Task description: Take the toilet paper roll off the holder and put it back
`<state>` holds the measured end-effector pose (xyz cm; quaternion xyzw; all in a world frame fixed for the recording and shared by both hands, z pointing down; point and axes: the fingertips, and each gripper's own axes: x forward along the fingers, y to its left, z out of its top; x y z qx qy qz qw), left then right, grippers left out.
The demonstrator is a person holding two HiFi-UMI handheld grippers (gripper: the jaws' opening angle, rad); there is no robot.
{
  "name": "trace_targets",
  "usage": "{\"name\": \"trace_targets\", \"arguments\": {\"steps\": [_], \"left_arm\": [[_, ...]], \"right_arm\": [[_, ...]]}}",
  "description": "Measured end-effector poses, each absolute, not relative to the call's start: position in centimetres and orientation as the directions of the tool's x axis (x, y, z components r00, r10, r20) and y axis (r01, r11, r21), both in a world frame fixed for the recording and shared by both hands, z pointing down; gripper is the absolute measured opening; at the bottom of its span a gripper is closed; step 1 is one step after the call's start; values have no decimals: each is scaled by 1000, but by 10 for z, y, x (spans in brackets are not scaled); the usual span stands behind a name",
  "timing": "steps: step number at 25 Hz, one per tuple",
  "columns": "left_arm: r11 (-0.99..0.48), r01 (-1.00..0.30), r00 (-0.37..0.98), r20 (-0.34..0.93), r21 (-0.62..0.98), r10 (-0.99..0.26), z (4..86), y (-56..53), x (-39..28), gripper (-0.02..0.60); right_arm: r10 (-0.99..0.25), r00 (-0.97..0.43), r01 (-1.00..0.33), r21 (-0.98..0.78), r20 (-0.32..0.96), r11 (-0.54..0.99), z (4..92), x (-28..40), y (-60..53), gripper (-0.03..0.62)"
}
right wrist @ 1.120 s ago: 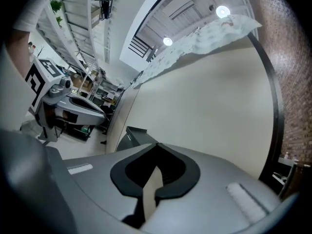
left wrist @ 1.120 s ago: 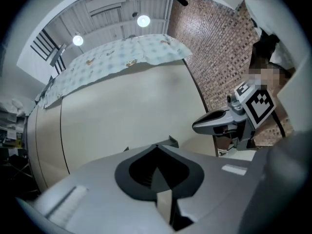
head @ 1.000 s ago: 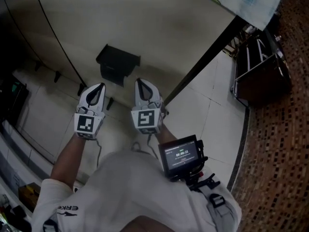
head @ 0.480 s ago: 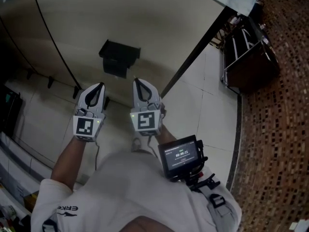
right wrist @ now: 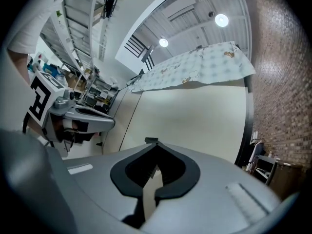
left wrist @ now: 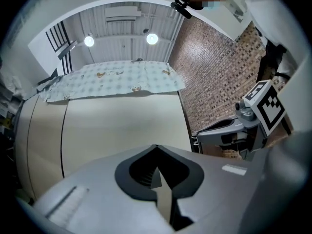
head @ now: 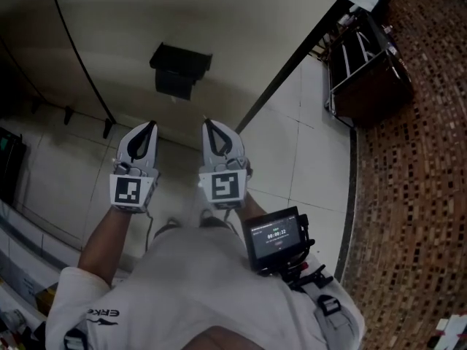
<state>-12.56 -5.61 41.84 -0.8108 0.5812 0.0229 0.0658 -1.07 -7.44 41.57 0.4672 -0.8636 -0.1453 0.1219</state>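
A black holder is fixed to a beige wall panel; no paper roll shows on it from this angle. My left gripper and right gripper are held side by side just below the holder, tips pointing at it, apart from it. Both are shut with nothing between the jaws. In the left gripper view the closed jaws face the bare panel. In the right gripper view the closed jaws point at the panel, and a dark edge of the holder peeks over them.
A dark metal rack stands at the upper right on pale floor tiles. Brown mosaic tiling runs down the right. A patterned cloth lies over the top of the panel. A small screen hangs at the person's chest.
The view has shifted: holder and rack sit higher and further left in the picture. Both grippers stay shut and side by side, hardly moved.
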Motion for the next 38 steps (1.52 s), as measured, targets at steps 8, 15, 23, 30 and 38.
{"name": "trace_targets", "arguments": {"steps": [8, 15, 23, 30, 38], "left_arm": [[-242, -970, 238, -156, 7, -959, 419, -37, -117, 2], [-249, -968, 245, -84, 36, -966, 451, -18, -77, 2], [-217, -975, 215, -29, 58, -976, 464, -18, -70, 2], [-220, -974, 219, -20, 51, -975, 464, -17, -65, 2], [-215, -976, 215, -2, 43, -977, 471, -18, -66, 2]], "right_arm": [[-802, -592, -796, 98, 82, 598, 427, 2, -62, 12], [-767, -633, -773, -33, 104, 634, 458, 18, -45, 12], [-760, -642, -766, -38, 102, 641, 473, 30, -40, 12], [-758, -644, -763, -16, 105, 646, 474, 34, -38, 12], [-748, -654, -755, -30, 115, 655, 477, 31, -36, 11]]}}
